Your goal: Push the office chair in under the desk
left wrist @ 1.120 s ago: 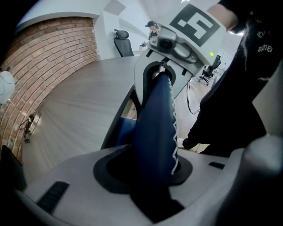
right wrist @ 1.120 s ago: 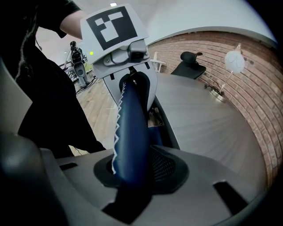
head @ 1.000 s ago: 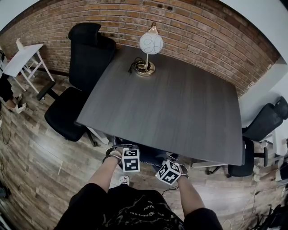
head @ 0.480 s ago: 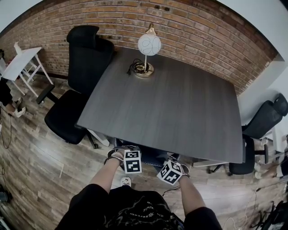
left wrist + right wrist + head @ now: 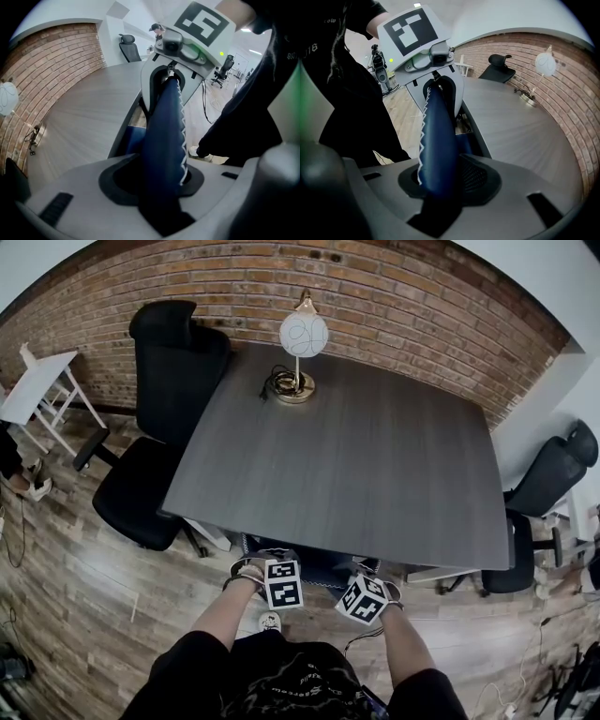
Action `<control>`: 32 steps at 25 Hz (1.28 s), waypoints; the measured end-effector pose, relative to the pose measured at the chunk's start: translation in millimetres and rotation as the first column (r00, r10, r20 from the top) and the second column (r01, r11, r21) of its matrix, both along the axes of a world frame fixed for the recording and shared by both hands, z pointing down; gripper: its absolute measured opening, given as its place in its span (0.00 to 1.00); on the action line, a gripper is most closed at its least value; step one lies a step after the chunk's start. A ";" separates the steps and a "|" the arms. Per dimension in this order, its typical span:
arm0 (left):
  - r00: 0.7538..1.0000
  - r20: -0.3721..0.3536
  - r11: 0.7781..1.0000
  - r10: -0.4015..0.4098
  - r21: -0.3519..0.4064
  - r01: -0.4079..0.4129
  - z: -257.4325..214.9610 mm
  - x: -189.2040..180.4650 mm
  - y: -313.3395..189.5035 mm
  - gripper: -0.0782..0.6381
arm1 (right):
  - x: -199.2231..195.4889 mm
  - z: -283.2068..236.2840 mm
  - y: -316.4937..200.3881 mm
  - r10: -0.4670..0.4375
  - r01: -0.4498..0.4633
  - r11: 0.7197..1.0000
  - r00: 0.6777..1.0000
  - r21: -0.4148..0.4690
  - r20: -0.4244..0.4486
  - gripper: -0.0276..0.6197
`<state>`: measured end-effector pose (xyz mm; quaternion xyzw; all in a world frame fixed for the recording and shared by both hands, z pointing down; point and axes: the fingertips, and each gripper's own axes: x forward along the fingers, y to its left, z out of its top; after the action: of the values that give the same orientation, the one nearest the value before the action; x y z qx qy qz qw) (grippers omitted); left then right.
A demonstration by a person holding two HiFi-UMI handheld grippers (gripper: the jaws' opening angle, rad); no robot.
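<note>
- the office chair (image 5: 164,140) is tucked under the desk (image 5: 347,456), with only its blue back seen at the near edge.
- the back is clamped by the left gripper (image 5: 276,568).
- the right gripper (image 5: 367,579) has just been opening; the back is kept between its loosened jaws.

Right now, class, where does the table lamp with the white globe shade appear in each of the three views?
Head view: lamp at top centre, standing near the far edge of the desk.
Left gripper view: at the left edge, its globe partly cut off.
Right gripper view: upper right, beyond the desk top.
Shared landmark: the brick wall, right behind the lamp in all three.
</note>
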<state>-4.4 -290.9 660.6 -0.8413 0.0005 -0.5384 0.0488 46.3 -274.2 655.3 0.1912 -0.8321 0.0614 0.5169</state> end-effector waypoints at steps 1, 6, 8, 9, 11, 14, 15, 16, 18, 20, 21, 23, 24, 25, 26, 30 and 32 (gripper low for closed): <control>1.000 -0.001 1.000 0.002 -0.001 -0.002 0.1 0.4 0.4 0.32 | 0.3 0.1 0.3 0.003 -0.003 1.000 1.000 -0.003 0.001 0.24; 0.999 -0.008 1.000 0.031 0.001 -0.031 0.6 -1.0 2.6 0.32 | -2.0 -0.4 1.4 0.040 -0.040 0.999 0.999 0.004 0.006 0.28; 0.999 -0.011 0.999 0.045 -0.005 -0.045 -0.1 -1.7 3.1 0.32 | -5.2 -3.8 -0.2 0.087 -0.087 0.996 0.995 -0.003 0.040 0.39; 0.999 -0.015 0.999 0.051 -0.007 -0.051 -0.5 -1.8 3.5 0.32 | -6.4 -6.4 -1.3 0.108 -0.108 0.994 0.993 -0.008 0.054 0.42; 0.998 -0.024 0.998 0.058 -0.017 -0.059 -1.2 -1.8 5.3 0.32 | -9.2 -11.9 -1.3 0.119 -0.119 0.993 0.991 -0.011 0.064 0.42; 0.998 -0.020 0.996 0.063 -0.069 -0.064 -2.0 -5.2 10.9 0.37 | -12.4 -23.7 0.5 0.125 -0.126 0.992 0.989 0.000 0.084 0.42; 0.998 -0.017 0.994 0.064 -0.082 -0.065 -3.2 -7.9 12.1 0.40 | -12.8 -28.9 -0.2 0.142 -0.144 0.990 0.985 0.007 0.100 0.42; 0.998 -0.023 0.994 0.059 -0.086 -0.061 -5.7 -10.5 11.8 0.43 | -13.2 -33.9 -1.1 0.164 -0.167 0.986 0.979 0.013 0.118 0.42; 0.997 -0.076 0.996 0.014 -0.088 -0.021 -15.2 -14.7 8.6 0.43 | -14.1 -41.7 -0.8 0.208 -0.214 0.977 0.966 0.021 0.151 0.42; 0.987 -0.150 0.993 -0.061 -0.107 0.045 -28.6 -19.3 4.3 0.43 | -15.5 -50.0 0.4 0.255 -0.264 0.964 0.949 0.030 0.185 0.42; 0.978 -0.183 0.990 -0.097 -0.116 0.077 -35.4 -22.5 2.2 0.43 | -16.6 -55.2 0.3 0.278 -0.291 0.956 0.938 0.035 0.206 0.42; 0.960 -0.237 0.985 -0.151 -0.115 0.127 -47.8 -28.6 -1.2 0.44 | -17.1 -67.0 -1.9 0.319 -0.342 0.938 0.914 0.054 0.250 0.42; 0.948 -0.265 0.982 -0.175 -0.111 0.151 -53.8 -30.4 -2.4 0.44 | -16.1 -73.6 -3.5 0.339 -0.370 0.927 0.900 0.069 0.275 0.42; 0.933 -0.297 0.978 -0.203 -0.113 0.176 -60.1 -31.2 -3.2 0.44 | -14.4 -80.2 -4.8 0.359 -0.399 0.913 0.883 0.083 0.301 0.42; 0.913 -0.333 0.971 -0.235 -0.123 0.205 -67.3 -31.8 -3.8 0.44 | -12.6 -86.2 -5.6 0.379 -0.430 0.898 0.865 0.094 0.329 0.42; 0.775 -0.505 0.925 -0.380 -0.208 0.318 -104.2 -34.4 -10.4 0.44 | -9.0 -107.1 -9.0 0.447 -0.540 0.830 0.792 0.138 0.416 0.42; 0.703 -0.566 0.901 -0.431 -0.231 0.366 -119.8 -35.1 -15.6 0.44 | -8.0 -117.7 -11.1 0.460 -0.578 0.798 0.768 0.171 0.447 0.42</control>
<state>-39.5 -306.5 540.8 -0.9493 0.1707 -0.2380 -0.1141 38.4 -285.3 537.6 0.4759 -0.8289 0.1132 0.2713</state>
